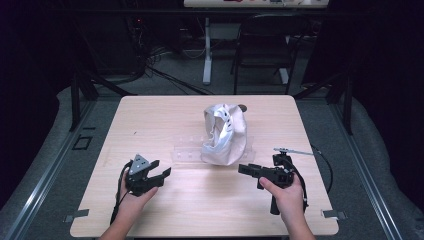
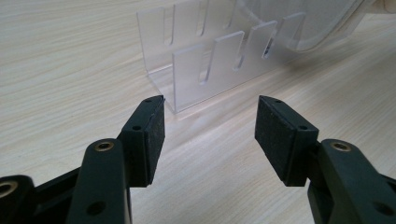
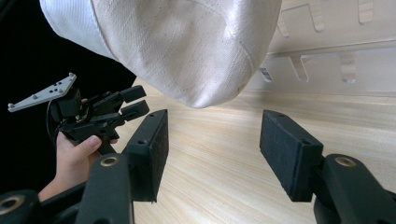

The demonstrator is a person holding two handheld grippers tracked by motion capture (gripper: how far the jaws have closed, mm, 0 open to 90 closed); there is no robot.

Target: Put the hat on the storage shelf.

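A white cloth cap (image 1: 225,132) lies crumpled over the right end of a clear slotted acrylic rack (image 1: 187,150) in the middle of the wooden table (image 1: 150,115). My left gripper (image 1: 161,169) hovers open near the rack's left end, and the left gripper view has the rack (image 2: 210,60) just ahead of the open gripper (image 2: 210,107). My right gripper (image 1: 242,169) is open, pointing left just below the cap's near edge. In the right gripper view the cap (image 3: 187,46) hangs right above the open gripper (image 3: 212,121), with the rack (image 3: 327,46) behind and the left gripper (image 3: 137,101) farther off.
A small dark round object (image 1: 242,106) peeks out behind the cap. Beyond the table stand a black chair (image 1: 265,45) and a white desk leg (image 1: 207,50), with cables (image 1: 165,75) on the floor. Bare wood lies between the hands and the front edge.
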